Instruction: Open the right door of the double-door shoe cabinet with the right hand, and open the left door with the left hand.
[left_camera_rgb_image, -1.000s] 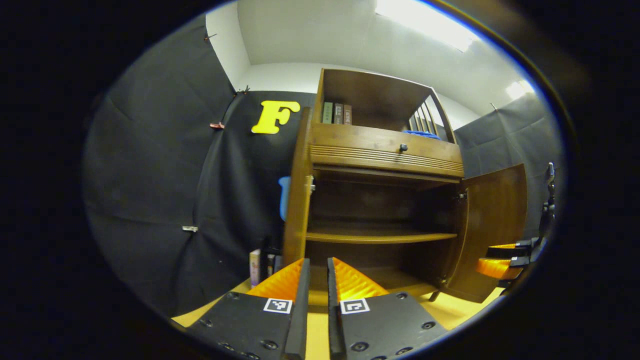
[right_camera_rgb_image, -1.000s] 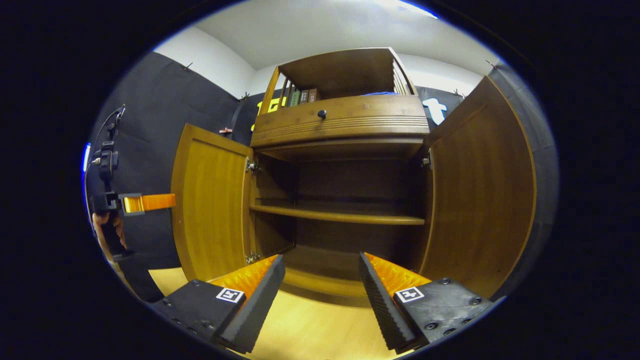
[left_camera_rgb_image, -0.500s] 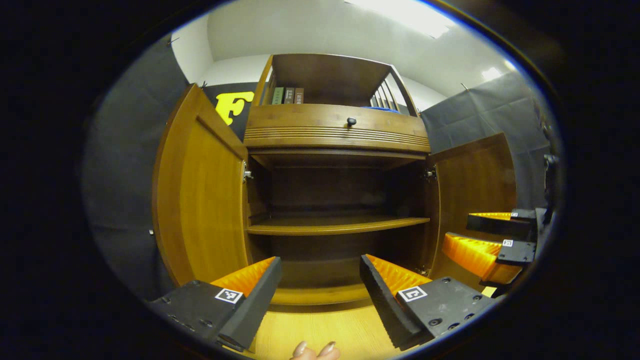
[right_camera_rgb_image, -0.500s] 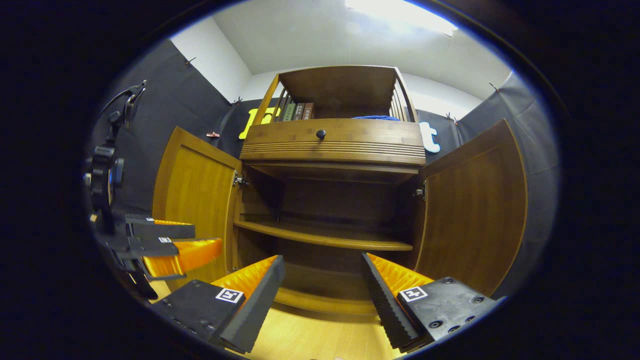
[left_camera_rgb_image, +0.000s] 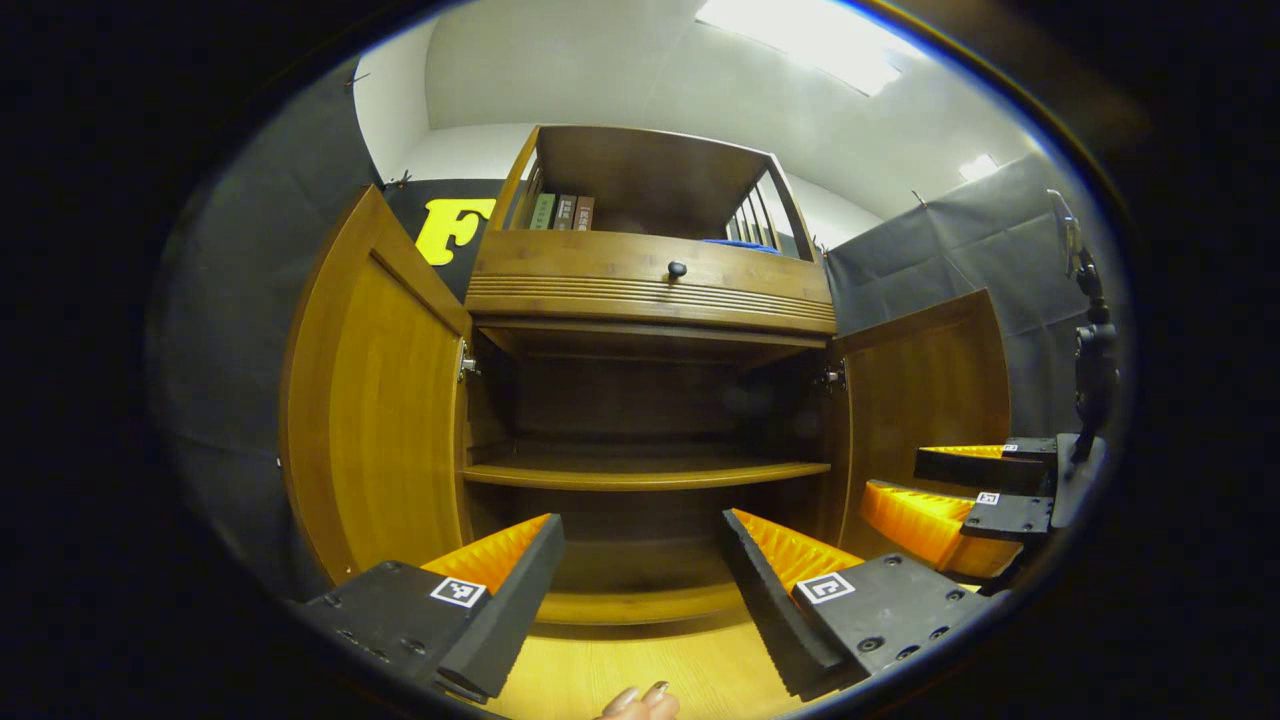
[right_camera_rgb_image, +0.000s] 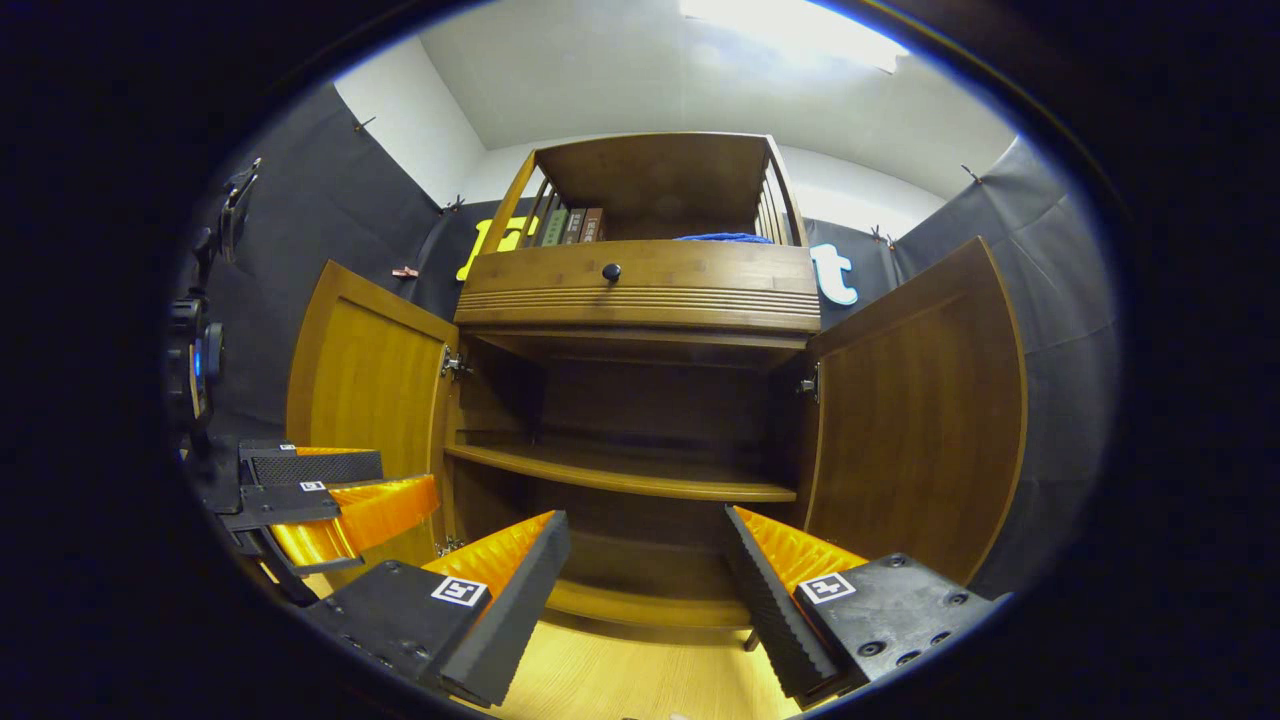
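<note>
1. Left gripper view: the left claw (left_camera_rgb_image: 640, 560) is spread wide and holds nothing, facing the cabinet (left_camera_rgb_image: 650, 290) square on. A second ago its fingers were pressed together and the view sat off to the left, with the left door seen edge-on; now it is centred and backed off.
2. Same view: the left door (left_camera_rgb_image: 375, 400) stands swung out wide, inner face showing. The right door (left_camera_rgb_image: 925, 400) is also swung out. The shelf (left_camera_rgb_image: 640, 472) inside is bare, as far as the dim interior shows.
3. Same view: the right claw (left_camera_rgb_image: 935, 487) is low at the right, in front of the right door, fingers apart, touching nothing that I can tell. Fingertips of a hand (left_camera_rgb_image: 640, 700) peek in at the bottom edge.
4. Right gripper view: the right claw (right_camera_rgb_image: 645, 565) is spread and empty, pointed at the open cabinet (right_camera_rgb_image: 640, 290). Little change here over the last second, just a slight pull back and shift in framing.
5. Same view: left door (right_camera_rgb_image: 365, 390) and right door (right_camera_rgb_image: 920, 400) are both wide open, shelf (right_camera_rgb_image: 620, 478) clear. The left claw (right_camera_rgb_image: 385, 480) hangs low left by the left door, fingers parted where a second ago it looked closed.
6. Judgement: both doors are released and open, so the task looks done; only withdrawal seems left.
</note>
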